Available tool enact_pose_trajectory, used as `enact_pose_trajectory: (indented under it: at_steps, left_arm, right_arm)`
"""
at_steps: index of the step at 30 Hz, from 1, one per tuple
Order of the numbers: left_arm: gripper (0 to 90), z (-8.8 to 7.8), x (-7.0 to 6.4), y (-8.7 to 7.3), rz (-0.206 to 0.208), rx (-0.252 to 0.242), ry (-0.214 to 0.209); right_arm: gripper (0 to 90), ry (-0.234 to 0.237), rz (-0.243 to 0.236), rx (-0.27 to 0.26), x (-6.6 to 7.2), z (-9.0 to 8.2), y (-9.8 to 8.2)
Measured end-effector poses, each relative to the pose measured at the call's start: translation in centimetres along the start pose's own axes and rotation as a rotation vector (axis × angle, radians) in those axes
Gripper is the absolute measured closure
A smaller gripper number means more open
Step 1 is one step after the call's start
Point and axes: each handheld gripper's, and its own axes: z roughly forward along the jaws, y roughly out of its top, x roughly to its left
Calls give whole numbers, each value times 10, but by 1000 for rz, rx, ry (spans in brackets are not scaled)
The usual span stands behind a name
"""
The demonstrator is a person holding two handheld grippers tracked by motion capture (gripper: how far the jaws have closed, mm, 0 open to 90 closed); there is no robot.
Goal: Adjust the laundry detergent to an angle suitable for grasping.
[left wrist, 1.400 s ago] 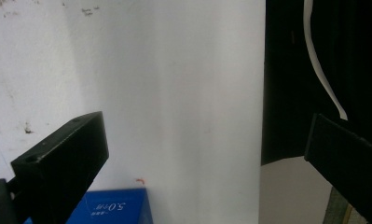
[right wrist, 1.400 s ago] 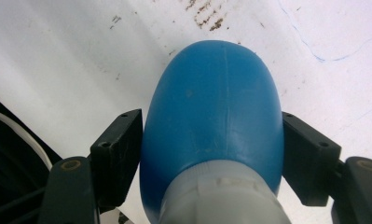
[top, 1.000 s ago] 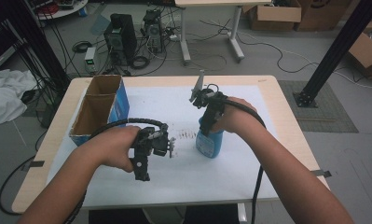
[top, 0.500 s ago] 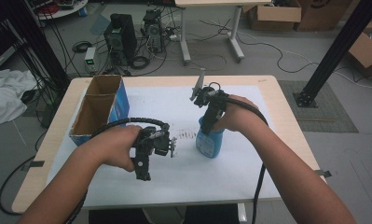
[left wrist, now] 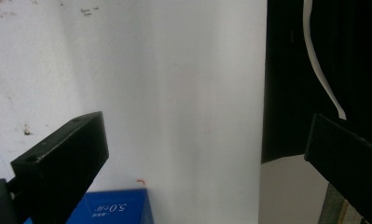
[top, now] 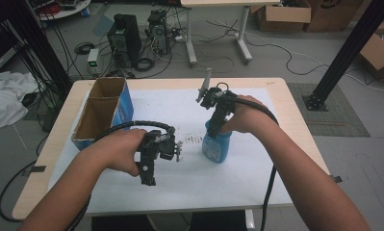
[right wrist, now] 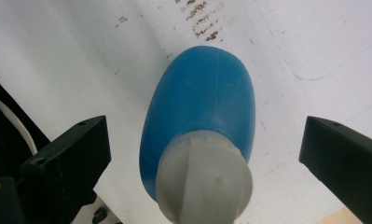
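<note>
Since the earlier high view, the right gripper (top: pixel 212 129) has just been opening its 2 jaws around the blue plastic bottle with the white cap (top: pixel 216 147); both hands and the bottle stand where they stood.

Finding 1, tool state: in the right gripper view the right gripper (right wrist: pixel 204 154) has its black jaws spread wide, each well clear of the bottle (right wrist: pixel 204 116). The bottle is released, though its cap sits between the jaws. The left gripper (left wrist: pixel 204 154) also stands spread and carries nothing.

Finding 2, location: the bottle stands upright on the white paper sheet (top: pixel 257 159) covering the wooden table (top: pixel 295 120), right of centre, beside a patch of dark smudge marks (top: pixel 194 140).

Finding 3, governing relation: the bottle lies directly below the right gripper, its long axis vertical and in line with the gripper's downward reach. The left gripper (top: pixel 147 175) is near but off to the bottle's left, so the right hand is the nearer. The open blue cardboard box (top: pixel 103 113) stands well apart at the table's left edge.

Judgement: a straight vertical lift looks clear of the cap; a sideways drift could tip the bottle.
</note>
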Motion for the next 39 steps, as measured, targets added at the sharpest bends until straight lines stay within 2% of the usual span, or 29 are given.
enact_pose_trajectory:
  at_steps: [2, 3, 5, 8, 12, 17, 23, 26, 30, 35, 39]
  left_arm:
    - [1, 0, 0, 0, -1, -3, 0]
    - [1, 0, 0, 0, -1, -3, -1]
    - [1, 1, 1, 0, 0, -3, -1]
    - [1, 1, 1, 0, -1, 1, -2]
    - [1, 0, 2, 0, -3, 2, -4]
    - [1, -1, 3, 0, -5, -3, -2]
    - [1, 0, 4, 0, -5, -6, -3]
    - [1, -1, 4, -1, -7, -9, 0]
    - [1, -2, 5, -3, -14, -11, 1]
    - [0, -3, 5, -5, -17, -13, 0]
    - [0, -3, 5, -7, -17, -15, -3]
  right_arm:
    - [0, 12, -21, -23, 0, -3, -1]
    - [0, 22, -51, -43, -2, -8, -1]
    - [0, 27, -60, -48, -2, -10, -2]
    - [0, 26, -90, -40, -4, -17, -3]
    - [0, 31, -141, -54, -5, -27, -4]
    - [0, 26, -229, -55, -7, -39, -6]
    - [0, 37, -299, -54, -19, -50, -5]
    - [0, 18, -294, -58, -29, -57, -1]
    - [0, 21, -296, -64, -39, -59, 5]
    - [0, 32, -336, -73, -45, -57, 12]
    - [0, 9, -368, -73, -48, -54, 14]
